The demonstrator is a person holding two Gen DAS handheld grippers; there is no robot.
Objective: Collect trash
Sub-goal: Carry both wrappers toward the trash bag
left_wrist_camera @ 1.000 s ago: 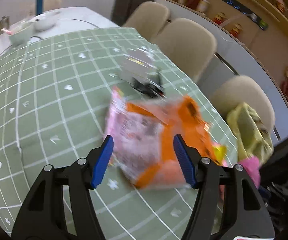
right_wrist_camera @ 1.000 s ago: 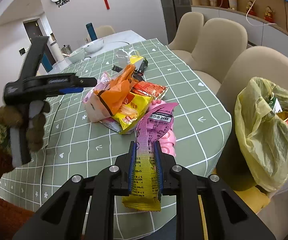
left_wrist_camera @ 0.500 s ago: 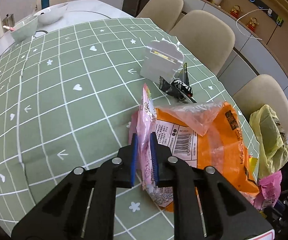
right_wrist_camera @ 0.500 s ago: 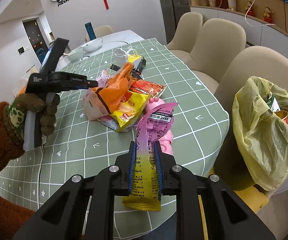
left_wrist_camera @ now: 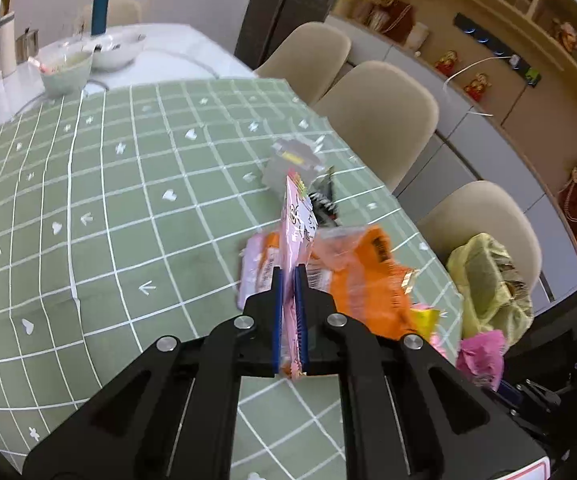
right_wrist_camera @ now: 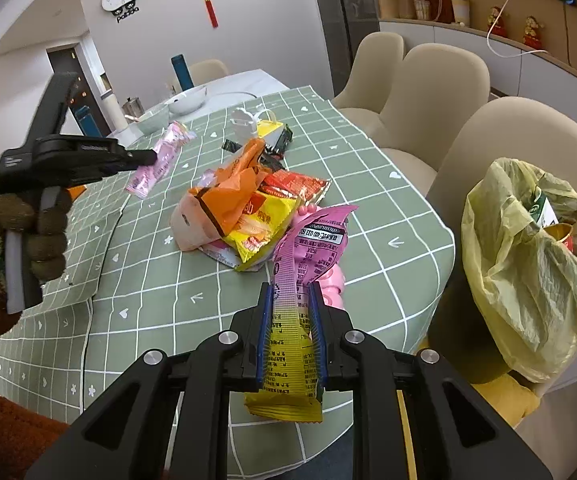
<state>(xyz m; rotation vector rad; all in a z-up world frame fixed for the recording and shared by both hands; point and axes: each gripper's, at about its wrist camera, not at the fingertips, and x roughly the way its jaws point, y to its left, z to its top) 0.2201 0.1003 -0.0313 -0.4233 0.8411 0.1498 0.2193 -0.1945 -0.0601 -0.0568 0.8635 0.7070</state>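
Left tongs (left_wrist_camera: 289, 312), just closed on the pale pink wrapper (left_wrist_camera: 298, 220); right tongs (right_wrist_camera: 291, 332) clamp the pink-yellow wrapper (right_wrist_camera: 300, 304); carry both steadily over the yellow trash bag (right_wrist_camera: 528, 272).

left wrist view: the orange bag (left_wrist_camera: 368, 276) and white holder (left_wrist_camera: 292, 160) are motion-blurred, print unreadable. right wrist view: the pink toy (right_wrist_camera: 330, 280) lies mostly hidden behind the held wrapper (right_wrist_camera: 300, 320); yellow trash bag (right_wrist_camera: 528, 264) cut off at the right edge.
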